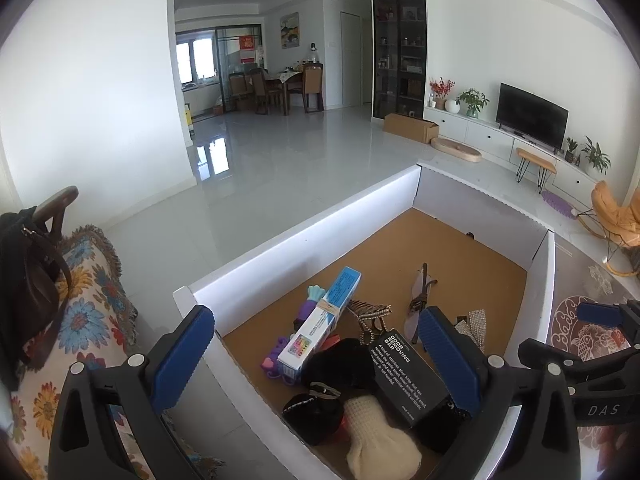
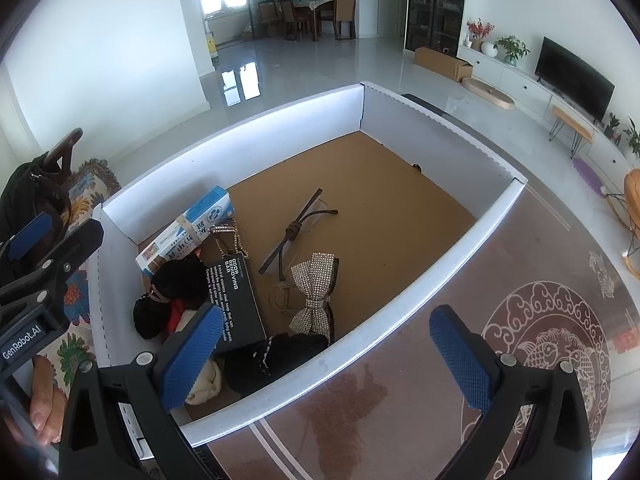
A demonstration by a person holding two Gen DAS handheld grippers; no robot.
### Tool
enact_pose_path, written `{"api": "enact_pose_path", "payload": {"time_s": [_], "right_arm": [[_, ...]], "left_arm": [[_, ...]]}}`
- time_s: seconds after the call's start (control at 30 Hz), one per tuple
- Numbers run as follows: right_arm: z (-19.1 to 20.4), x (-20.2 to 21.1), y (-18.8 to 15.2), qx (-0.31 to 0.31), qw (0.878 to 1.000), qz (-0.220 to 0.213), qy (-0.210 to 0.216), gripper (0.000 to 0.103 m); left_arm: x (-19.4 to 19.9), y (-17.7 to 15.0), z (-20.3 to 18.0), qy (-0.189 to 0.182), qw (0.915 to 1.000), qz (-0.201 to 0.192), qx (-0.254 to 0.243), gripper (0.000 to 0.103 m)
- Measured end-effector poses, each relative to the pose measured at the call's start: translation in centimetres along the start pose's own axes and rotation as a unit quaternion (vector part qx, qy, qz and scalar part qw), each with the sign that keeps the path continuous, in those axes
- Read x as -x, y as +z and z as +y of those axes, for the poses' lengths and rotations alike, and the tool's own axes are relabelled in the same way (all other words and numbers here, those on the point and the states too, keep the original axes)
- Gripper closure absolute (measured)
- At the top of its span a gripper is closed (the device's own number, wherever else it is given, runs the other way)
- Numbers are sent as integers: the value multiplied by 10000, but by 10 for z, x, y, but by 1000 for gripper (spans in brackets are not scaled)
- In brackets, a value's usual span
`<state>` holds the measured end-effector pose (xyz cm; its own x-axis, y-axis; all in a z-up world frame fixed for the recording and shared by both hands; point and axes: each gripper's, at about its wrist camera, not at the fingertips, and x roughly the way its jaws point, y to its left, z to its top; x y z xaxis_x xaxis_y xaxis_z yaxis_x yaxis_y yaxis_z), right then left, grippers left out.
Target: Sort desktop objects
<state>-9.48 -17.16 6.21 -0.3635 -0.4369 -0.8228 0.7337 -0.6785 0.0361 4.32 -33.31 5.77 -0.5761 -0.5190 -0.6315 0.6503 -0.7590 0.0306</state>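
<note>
Our left gripper (image 1: 316,354) hangs wide and empty over the black box (image 1: 408,380), nearer than our right gripper (image 2: 328,364), also wide and empty. The box's long axis runs away from us.

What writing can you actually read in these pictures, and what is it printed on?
"ODOR REMOVING BAR": black box in the white tray; its smaller print is too small to read.
"GenRobot.AI": left gripper.
"DAS": right gripper, rest cut off.
Blue and white box: characters too blurred to read.
</note>
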Motion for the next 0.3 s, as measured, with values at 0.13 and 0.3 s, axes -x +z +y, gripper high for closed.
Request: {"api": "enact_pose_path", "payload": {"time_s": [0.13, 0.3], "right_arm": [[2, -3, 1, 19, 10000, 8, -9, 0], [3, -5, 4, 21, 10000, 0, -1, 0]], "left_arm": [[3, -2, 4, 41, 9998, -149, 119, 0], [5, -2, 6, 148, 9995, -197, 190, 0]]}}
